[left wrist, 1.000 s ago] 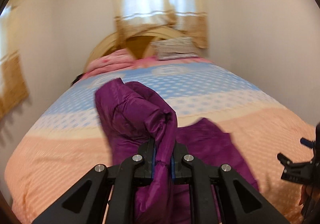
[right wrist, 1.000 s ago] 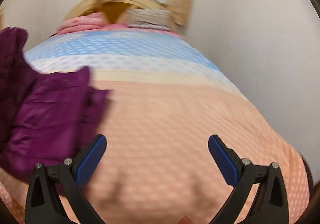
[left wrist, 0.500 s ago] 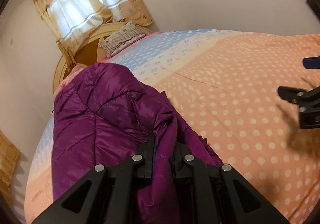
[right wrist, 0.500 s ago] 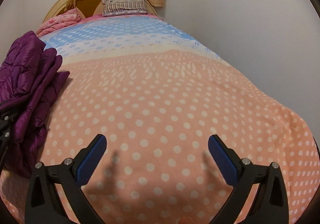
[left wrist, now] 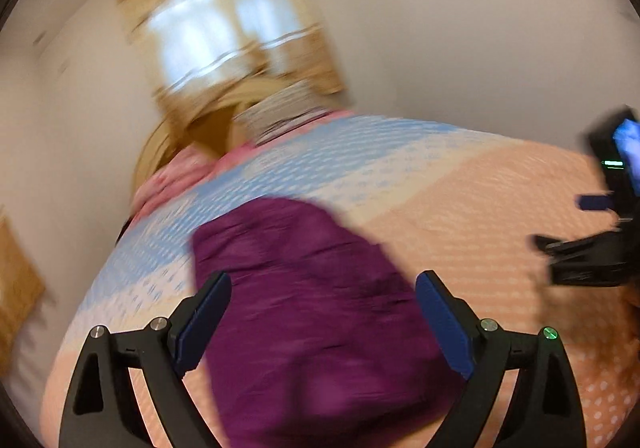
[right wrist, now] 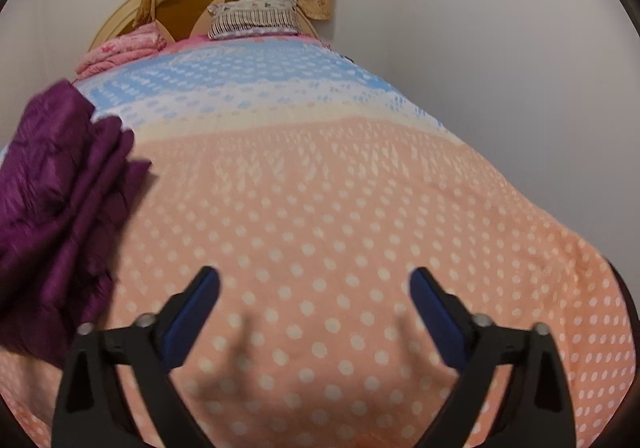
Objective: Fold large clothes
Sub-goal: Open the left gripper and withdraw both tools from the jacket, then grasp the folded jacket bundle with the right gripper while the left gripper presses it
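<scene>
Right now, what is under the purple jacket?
The purple jacket lies on the dotted bedspread, across its orange and blue bands. Whether anything else lies beneath cannot be seen, because the jacket covers that part of the bed.

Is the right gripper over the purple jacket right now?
No: the right gripper hangs over bare dotted bedspread, with the purple jacket off to its left.

Jacket (left wrist: pixel 312 312) on bedspread (right wrist: pixel 340 207) — left side, pillow (right wrist: pixel 256 17) at headboard (right wrist: pixel 180 3) behind

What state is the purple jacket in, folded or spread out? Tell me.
Folded. The purple jacket lies bunched in stacked layers on the bedspread; the left gripper, jaws opening, presses nothing. How neat the fold is, blur hides.
</scene>
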Demonstrator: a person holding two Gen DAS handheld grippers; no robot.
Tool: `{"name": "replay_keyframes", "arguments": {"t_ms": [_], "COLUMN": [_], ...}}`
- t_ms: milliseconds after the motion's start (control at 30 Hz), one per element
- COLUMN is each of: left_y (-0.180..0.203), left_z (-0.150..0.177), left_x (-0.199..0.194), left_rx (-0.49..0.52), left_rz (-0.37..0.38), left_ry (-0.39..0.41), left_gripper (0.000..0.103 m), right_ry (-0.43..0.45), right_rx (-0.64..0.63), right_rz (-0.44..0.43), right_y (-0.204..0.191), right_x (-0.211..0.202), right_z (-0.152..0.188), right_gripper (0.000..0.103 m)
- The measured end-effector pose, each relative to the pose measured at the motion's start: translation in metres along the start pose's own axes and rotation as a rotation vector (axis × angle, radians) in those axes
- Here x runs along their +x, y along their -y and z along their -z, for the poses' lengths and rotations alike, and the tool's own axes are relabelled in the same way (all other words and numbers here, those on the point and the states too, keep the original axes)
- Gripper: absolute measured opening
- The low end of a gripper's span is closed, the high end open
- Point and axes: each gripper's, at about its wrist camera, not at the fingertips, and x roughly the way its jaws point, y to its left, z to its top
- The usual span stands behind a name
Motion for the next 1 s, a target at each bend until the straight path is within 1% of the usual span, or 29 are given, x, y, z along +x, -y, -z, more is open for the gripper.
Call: {"name": "replay_keyframes", "arguments": {"t_ms": [67, 100, 133, 167, 233, 300, 400, 467, 533, 600, 633, 667, 700, 767, 800, 867, 933, 1000], "left_y": [-0.037, -0.062, -0.082, -0.098, -0.130, -0.149, -0.164, -0.169, -0.175, -0.181, -0.184, -0.188, -0.190, -0.191, -0.185, -0.171, -0.146, -0.124], "left_z": [0.000, 0.002, 0.005, 0.008, 0.015, 0.021, 0.031, 0.032, 0.032, 0.032, 0.031, 0.030, 0.029, 0.026, 0.023, 0.018, 0.013, 0.011], "left_x": [0.018, 0.030, 0.040, 0.049, 0.069, 0.085, 0.096, 0.103, 0.108, 0.115, 0.121, 0.125, 0.130, 0.140, 0.147, 0.159, 0.175, 0.183], "left_rx": [-0.086, -0.142, -0.190, -0.232, -0.326, -0.388, -0.441, -0.482, -0.509, -0.541, -0.557, -0.576, -0.601, -0.629, -0.623, -0.591, -0.522, -0.463], "left_rz": [-0.080, -0.142, -0.184, -0.210, -0.254, -0.282, -0.310, -0.296, -0.287, -0.276, -0.273, -0.264, -0.240, -0.185, -0.168, -0.149, -0.142, -0.150], "left_ry": [-0.058, -0.096, -0.125, -0.147, -0.198, -0.237, -0.272, -0.273, -0.274, -0.273, -0.274, -0.274, -0.266, -0.258, -0.265, -0.279, -0.301, -0.317], "left_gripper": [0.094, 0.094, 0.094, 0.094, 0.094, 0.094, 0.094, 0.094, 0.094, 0.094, 0.094, 0.094, 0.094, 0.094, 0.094, 0.094, 0.094, 0.094], "right_ry": [0.018, 0.029, 0.039, 0.049, 0.062, 0.063, 0.065, 0.059, 0.049, 0.065, 0.056, 0.036, 0.015, -0.002, -0.008, -0.019, -0.024, -0.025], "right_rx": [-0.005, -0.011, -0.019, -0.032, -0.061, -0.087, -0.106, -0.109, -0.117, -0.118, -0.107, -0.089, -0.068, -0.047, -0.043, -0.019, 0.018, 0.022], "right_rz": [-0.038, -0.055, -0.071, -0.090, -0.116, -0.146, -0.171, -0.191, -0.203, -0.178, -0.180, -0.186, -0.182, -0.178, -0.167, -0.153, -0.152, -0.138], "right_y": [-0.014, -0.024, -0.034, -0.048, -0.077, -0.108, -0.156, -0.185, -0.213, -0.236, -0.239, -0.242, -0.242, -0.237, -0.232, -0.217, -0.199, -0.188], "right_x": [-0.006, -0.010, -0.013, -0.017, -0.023, -0.025, -0.023, -0.019, -0.009, 0.006, 0.015, 0.027, 0.038, 0.052, 0.058, 0.067, 0.073, 0.076], "right_z": [-0.019, -0.028, -0.036, -0.047, -0.066, -0.085, -0.109, -0.119, -0.124, -0.125, -0.124, -0.122, -0.117, -0.107, -0.101, -0.091, -0.082, -0.077], "right_gripper": [0.082, 0.082, 0.082, 0.082, 0.081, 0.070, 0.065, 0.061, 0.061, 0.054, 0.052, 0.048, 0.045, 0.045, 0.045, 0.045, 0.044, 0.044]}}
